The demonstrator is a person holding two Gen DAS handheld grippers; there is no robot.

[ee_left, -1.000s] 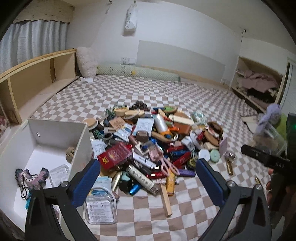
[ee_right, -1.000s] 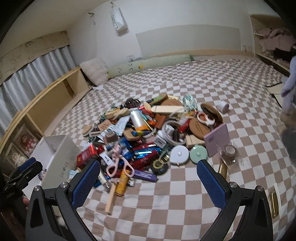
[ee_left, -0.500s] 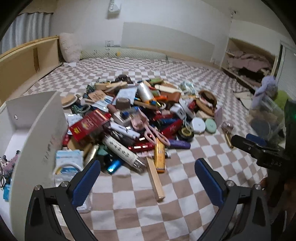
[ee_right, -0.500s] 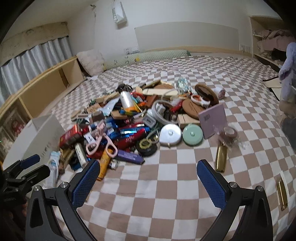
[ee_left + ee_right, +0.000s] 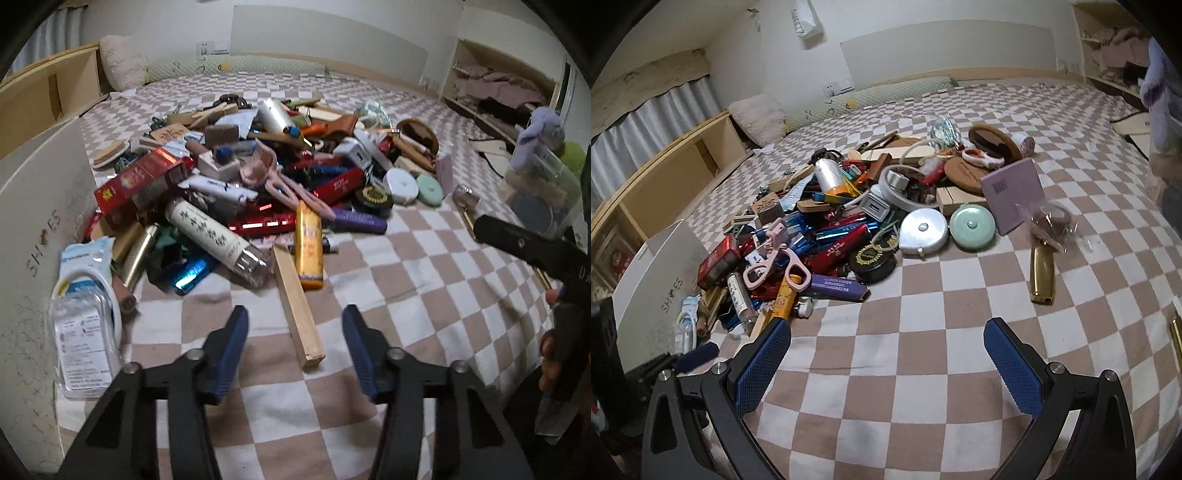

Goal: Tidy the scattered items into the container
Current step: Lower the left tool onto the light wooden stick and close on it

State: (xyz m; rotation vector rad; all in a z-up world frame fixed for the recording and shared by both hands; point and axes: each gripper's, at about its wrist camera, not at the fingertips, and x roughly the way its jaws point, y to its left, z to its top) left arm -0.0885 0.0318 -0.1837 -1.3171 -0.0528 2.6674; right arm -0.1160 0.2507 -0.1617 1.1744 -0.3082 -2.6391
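White rectangular cardboard box lettered "SHOES" [image 5: 40, 236], far left, wall upright, touching the pile's edge; serves as the container. Clear plastic blister pack with white insert [image 5: 83, 332], lying against that wall; likely light, slick, springy. Cylindrical white-labelled bottle with clear cap [image 5: 214, 240], on its side; probably rolls, take across the barrel. Pale square-section wooden stick [image 5: 297, 306], the pile's nearest piece, 1 end pointing between the jaws of the left gripper [image 5: 291, 343]; jaws spread, partly closed in, pinching nothing, low over the beige-and-white checked cloth [image 5: 424, 280]. Stick judged stiff, light, not fragile, unlikely to slip on ribbed pads; best held across its 2 long flat faces near the free near end. Yellow-orange plastic tube [image 5: 308, 243], touching the stick's far end; may shift if the stick lifts. Pink-handled scissors [image 5: 775, 258], atop the heap. 2 round tape-measure cases, silver [image 5: 923, 230] and mint green [image 5: 971, 227], side by side. Gold metal bar-shaped item [image 5: 1042, 275], apart on cloth. Right gripper [image 5: 886, 354], jaws wide apart, empty, short of the pile.
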